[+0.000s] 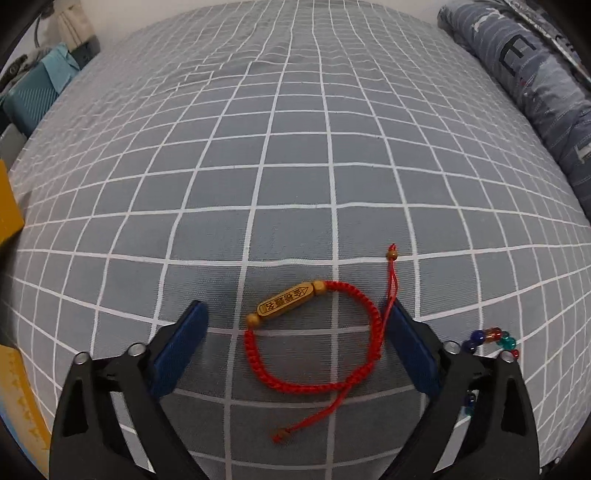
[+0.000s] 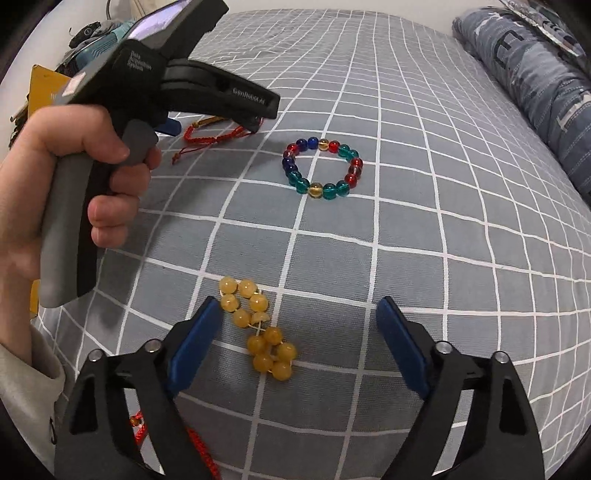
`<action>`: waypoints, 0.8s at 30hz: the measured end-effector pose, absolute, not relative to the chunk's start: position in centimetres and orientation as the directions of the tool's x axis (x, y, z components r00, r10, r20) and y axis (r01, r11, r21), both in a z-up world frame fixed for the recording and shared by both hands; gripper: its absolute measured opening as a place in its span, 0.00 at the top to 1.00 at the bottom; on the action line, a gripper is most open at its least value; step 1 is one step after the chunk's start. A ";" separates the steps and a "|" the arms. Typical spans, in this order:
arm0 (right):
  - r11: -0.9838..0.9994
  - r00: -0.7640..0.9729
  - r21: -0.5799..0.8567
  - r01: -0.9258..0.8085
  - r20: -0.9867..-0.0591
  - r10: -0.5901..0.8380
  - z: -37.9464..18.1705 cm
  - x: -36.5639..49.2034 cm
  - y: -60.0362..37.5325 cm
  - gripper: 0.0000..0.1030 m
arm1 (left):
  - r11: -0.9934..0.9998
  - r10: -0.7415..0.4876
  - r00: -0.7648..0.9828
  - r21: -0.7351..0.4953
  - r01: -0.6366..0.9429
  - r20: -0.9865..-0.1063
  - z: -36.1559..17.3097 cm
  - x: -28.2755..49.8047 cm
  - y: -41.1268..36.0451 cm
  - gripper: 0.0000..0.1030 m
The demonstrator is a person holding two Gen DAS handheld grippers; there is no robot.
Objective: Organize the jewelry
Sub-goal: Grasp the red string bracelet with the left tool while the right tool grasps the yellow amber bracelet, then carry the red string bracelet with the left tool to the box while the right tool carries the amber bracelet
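grey checked bedsheet (image 1: 295,166), folded denim bundle (image 1: 535,85), yellow box (image 1: 9,206)

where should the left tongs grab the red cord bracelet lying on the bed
Probably the wooden tube bead on the red cord bracelet. It is the only rigid part; the braided cord lies flat and thin on the checked bedsheet. Come straight down from above, turning the open left tongs so the pads close across the bead's narrow width.

A bed (image 1: 295,147) fills the view under a grey sheet (image 2: 424,240) gridded with white lines. At two o'clock lies a rolled blue-grey striped quilt (image 1: 535,85). At ten o'clock sit teal items (image 1: 33,96) against a pale wall (image 2: 332,5).
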State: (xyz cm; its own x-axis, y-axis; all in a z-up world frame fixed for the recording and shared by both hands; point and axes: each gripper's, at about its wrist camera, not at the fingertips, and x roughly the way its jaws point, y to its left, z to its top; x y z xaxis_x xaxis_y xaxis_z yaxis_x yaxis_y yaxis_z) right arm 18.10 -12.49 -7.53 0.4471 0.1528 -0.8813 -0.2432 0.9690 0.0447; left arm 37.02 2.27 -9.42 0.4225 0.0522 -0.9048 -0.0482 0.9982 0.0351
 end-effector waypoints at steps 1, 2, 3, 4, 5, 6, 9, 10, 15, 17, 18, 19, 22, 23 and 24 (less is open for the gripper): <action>0.969 0.448 0.040 -0.244 -0.882 0.149 -7.5 18.1 -12.5 0.30 | 0.998 0.052 0.423 0.033 -0.050 -0.905 -9.4 37.0 2.4 0.20; 0.969 0.448 0.038 -0.243 -0.882 0.147 -7.7 18.2 -12.7 0.31 | 0.998 0.043 0.421 0.025 -0.049 -0.906 -9.4 37.0 2.7 0.25; 0.969 0.448 0.036 -0.242 -0.882 0.145 -7.7 18.1 -12.6 0.35 | 0.999 0.040 0.420 0.022 -0.047 -0.907 -9.4 36.8 2.7 0.29; 0.969 0.449 0.034 -0.243 -0.882 0.143 -7.6 18.0 -12.7 0.39 | 0.999 0.035 0.418 0.019 -0.041 -0.908 -9.2 36.6 2.7 0.31; 0.969 0.448 0.032 -0.246 -0.882 0.143 -7.6 17.8 -12.7 0.42 | 0.999 0.030 0.417 0.017 -0.035 -0.908 -9.1 36.5 2.7 0.36; 0.968 0.447 0.031 -0.248 -0.883 0.143 -7.6 17.8 -12.6 0.46 | 0.999 0.034 0.416 0.022 -0.032 -0.909 -9.1 36.6 2.7 0.41; 0.968 0.446 0.024 -0.249 -0.885 0.136 -7.5 17.4 -12.3 0.60 | 0.999 0.037 0.411 0.032 -0.020 -0.911 -9.0 36.5 2.6 0.56; 0.968 0.442 0.023 -0.250 -0.887 0.135 -7.5 17.2 -12.1 0.70 | 0.999 0.042 0.408 0.038 -0.016 -0.912 -8.9 36.3 2.4 0.60; 0.974 0.430 0.029 -0.226 -0.894 0.127 -7.2 16.9 -12.2 0.88 | 1.000 0.025 0.410 0.025 -0.005 -0.912 -8.3 36.0 2.2 0.91; 0.975 0.435 0.027 -0.222 -0.892 0.124 -7.0 16.8 -12.2 0.92 | 1.000 0.027 0.417 0.027 -0.005 -0.908 -8.1 35.6 2.0 0.91; 0.975 0.436 0.029 -0.220 -0.891 0.125 -6.9 17.0 -12.4 0.92 | 1.000 0.028 0.421 0.028 -0.007 -0.907 -8.0 35.5 2.0 0.91; 0.975 0.436 0.029 -0.220 -0.891 0.125 -6.9 17.0 -12.4 0.92 | 1.000 0.027 0.421 0.026 -0.009 -0.907 -7.9 35.3 1.8 0.91; 0.976 0.440 0.035 -0.213 -0.889 0.128 -6.8 17.3 -12.6 0.91 | 1.000 0.019 0.421 0.014 -0.015 -0.907 -7.8 35.3 2.0 0.91; 0.977 0.444 0.040 -0.209 -0.887 0.131 -6.7 17.7 -13.0 0.91 | 1.000 0.017 0.420 0.012 -0.016 -0.907 -7.7 35.2 2.1 0.91; 0.977 0.444 0.041 -0.209 -0.886 0.133 -6.7 17.9 -13.2 0.91 | 1.000 0.015 0.420 0.009 -0.016 -0.907 -7.7 35.1 2.1 0.91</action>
